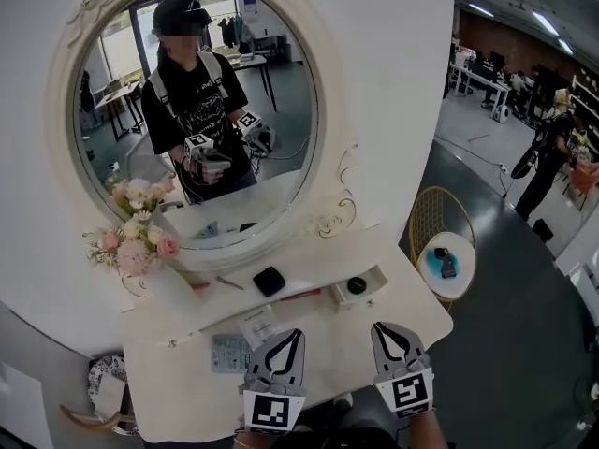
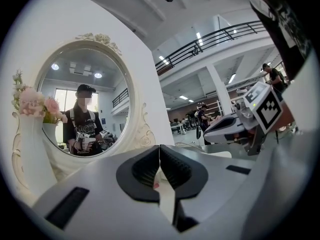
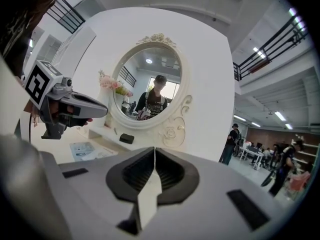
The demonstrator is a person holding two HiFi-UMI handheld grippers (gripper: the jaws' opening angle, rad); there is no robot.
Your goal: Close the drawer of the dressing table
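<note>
Jaws of left gripper (image 1: 288, 344) and right gripper (image 1: 393, 337) together, empty, you faced the open drawer (image 1: 364, 299); its front needed pushing.

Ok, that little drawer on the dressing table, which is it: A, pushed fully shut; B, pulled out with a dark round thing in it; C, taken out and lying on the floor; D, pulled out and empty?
B: the head view shows the drawer pulled out, with a dark round thing lying inside it.
</note>
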